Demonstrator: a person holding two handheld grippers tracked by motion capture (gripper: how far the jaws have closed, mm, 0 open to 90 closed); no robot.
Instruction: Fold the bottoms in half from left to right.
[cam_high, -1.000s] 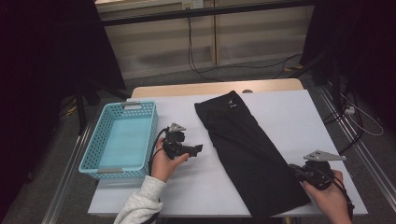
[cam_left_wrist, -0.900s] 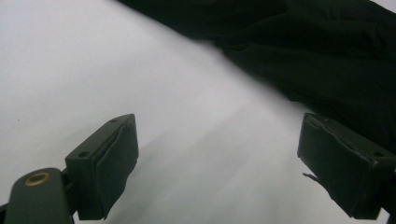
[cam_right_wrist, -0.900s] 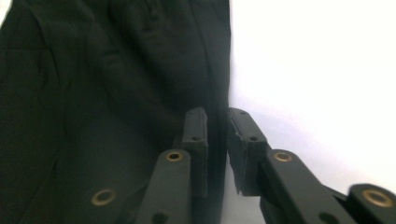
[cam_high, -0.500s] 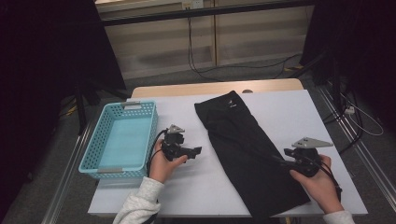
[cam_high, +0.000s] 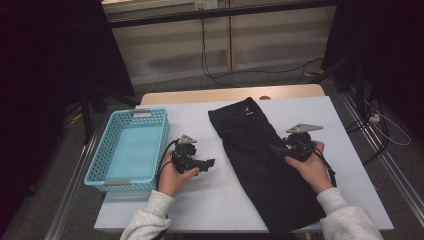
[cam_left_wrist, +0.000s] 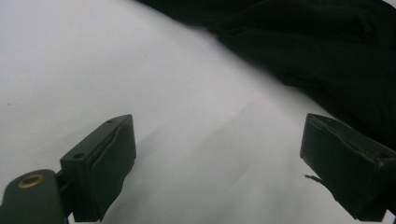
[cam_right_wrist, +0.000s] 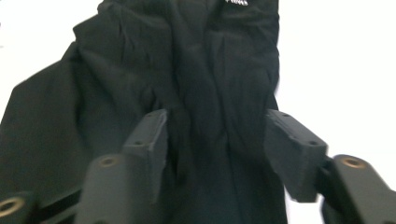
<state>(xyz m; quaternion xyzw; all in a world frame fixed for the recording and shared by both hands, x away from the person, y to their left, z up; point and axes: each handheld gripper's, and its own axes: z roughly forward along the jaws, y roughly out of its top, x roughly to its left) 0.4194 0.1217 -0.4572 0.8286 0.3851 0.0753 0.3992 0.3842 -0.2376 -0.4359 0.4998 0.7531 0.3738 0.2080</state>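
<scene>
r tongs (cam_high: 278, 149), jaws just opened to half w/ nothing pinched, hover over mid of long black folded cloth garment (cam_high: 260, 160) on white bench (cam_high: 220, 200), l tongs (cam_high: 209, 163) wide beside it; next prob a fresh grab for folding.

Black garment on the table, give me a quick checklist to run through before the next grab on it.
1. Right hand-held gripper over the black garment: ok, it hovers above the cloth's middle.
2. Right jaws open: ok, they have just been opening and stand apart, with cloth seen in the gap but no pinch on it.
3. Left hand-held gripper free: ok, jaws wide apart over the white table, nothing between them.
4. Left hand-held gripper at the garment's edge: not ok, it sits beside the cloth, apart from it.
5. Garment lying flat: not ok, the right gripper view shows folds and wrinkles.
6. Blue basket ready: ok, nothing lies in it.
</scene>
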